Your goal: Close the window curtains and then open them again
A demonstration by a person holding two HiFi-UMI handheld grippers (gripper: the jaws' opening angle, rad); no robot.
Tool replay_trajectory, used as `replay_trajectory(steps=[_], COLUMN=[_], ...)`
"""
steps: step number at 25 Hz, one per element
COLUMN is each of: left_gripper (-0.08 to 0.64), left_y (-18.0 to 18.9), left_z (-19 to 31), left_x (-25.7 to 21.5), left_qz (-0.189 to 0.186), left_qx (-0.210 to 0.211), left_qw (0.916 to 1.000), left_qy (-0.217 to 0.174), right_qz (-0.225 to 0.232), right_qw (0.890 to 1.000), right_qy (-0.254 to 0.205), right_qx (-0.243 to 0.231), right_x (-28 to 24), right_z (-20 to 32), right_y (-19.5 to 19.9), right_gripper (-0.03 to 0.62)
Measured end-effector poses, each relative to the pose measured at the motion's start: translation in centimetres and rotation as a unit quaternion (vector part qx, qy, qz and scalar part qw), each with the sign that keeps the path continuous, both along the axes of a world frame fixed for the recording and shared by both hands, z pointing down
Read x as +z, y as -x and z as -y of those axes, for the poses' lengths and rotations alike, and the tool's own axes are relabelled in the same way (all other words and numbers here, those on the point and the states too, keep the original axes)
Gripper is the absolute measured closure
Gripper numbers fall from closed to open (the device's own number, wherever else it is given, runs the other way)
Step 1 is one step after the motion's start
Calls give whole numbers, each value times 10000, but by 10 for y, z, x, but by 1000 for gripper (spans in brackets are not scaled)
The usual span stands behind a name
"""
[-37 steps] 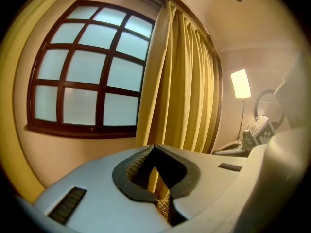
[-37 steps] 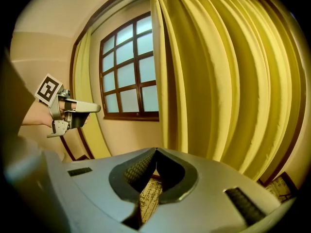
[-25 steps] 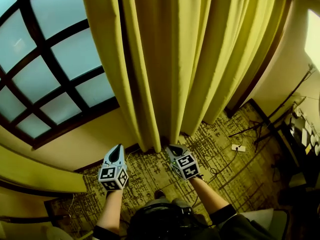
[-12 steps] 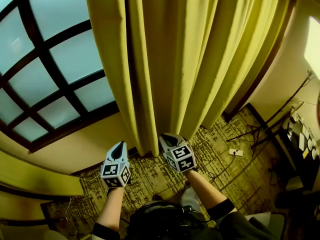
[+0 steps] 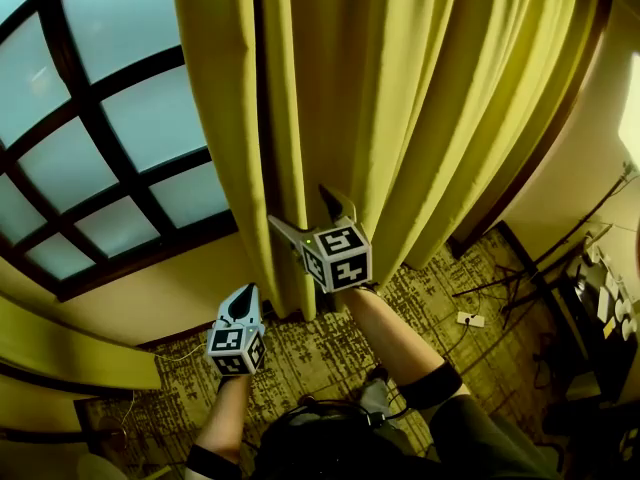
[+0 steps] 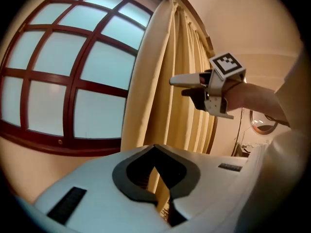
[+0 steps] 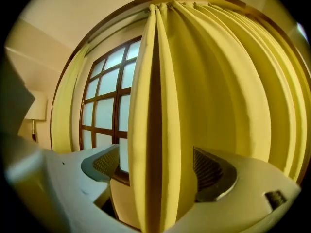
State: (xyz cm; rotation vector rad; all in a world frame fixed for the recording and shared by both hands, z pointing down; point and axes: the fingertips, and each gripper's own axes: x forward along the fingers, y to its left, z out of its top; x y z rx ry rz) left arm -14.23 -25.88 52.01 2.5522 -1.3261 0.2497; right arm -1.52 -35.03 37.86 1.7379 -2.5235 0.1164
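Jaws of right gripper (image 5: 298, 206) just opened wide, curtain (image 5: 400, 98) fold between them, not pinched. Left gripper (image 5: 243, 298) closed, empty, below window (image 5: 120, 118).

The right gripper (image 5: 300, 206) has risen, its jaws just opening around a fold of the curtain (image 5: 420, 88).

Head view steeply downward; both gripper views level, close to the shared curtain (image 5: 400, 118) (window (image 5: 130, 108) alongside)
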Motion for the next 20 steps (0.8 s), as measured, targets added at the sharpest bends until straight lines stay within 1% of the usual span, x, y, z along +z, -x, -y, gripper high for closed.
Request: replay_trajectory(steps=[3, 6, 9, 13, 17, 20], left_gripper=[560, 560, 560, 560, 560, 560], left_y=[-6, -3, -3, -14, -16, -21], left_z=[3, 12, 25, 31, 44, 52], left_x=[-4, 2, 0, -30, -26, -36], left_qz=[-28, -47, -47, -51, -82, -140], left_qx=[-31, -107, -149, -221, -229, -260], left_qw=[10000, 9999, 9997, 9996, 9997, 9994], left_qy=[14, -35, -160, -143, -95, -172], right_qz=[-92, -131, -165, -186, -424, -437], right_qw=[9995, 9987, 9985, 9985, 9975, 9968], right_qy=[-279, -439, -470, -493, -569, -668], right_qx=[-85, -204, -242, -146, -65, -79], right_x=[-36, -59, -71, -86, -100, -108], right_z=[22, 37, 51, 69, 87, 96], right_y=[14, 28, 37, 40, 45, 49], right_gripper=[67, 61, 55, 55, 55, 65])
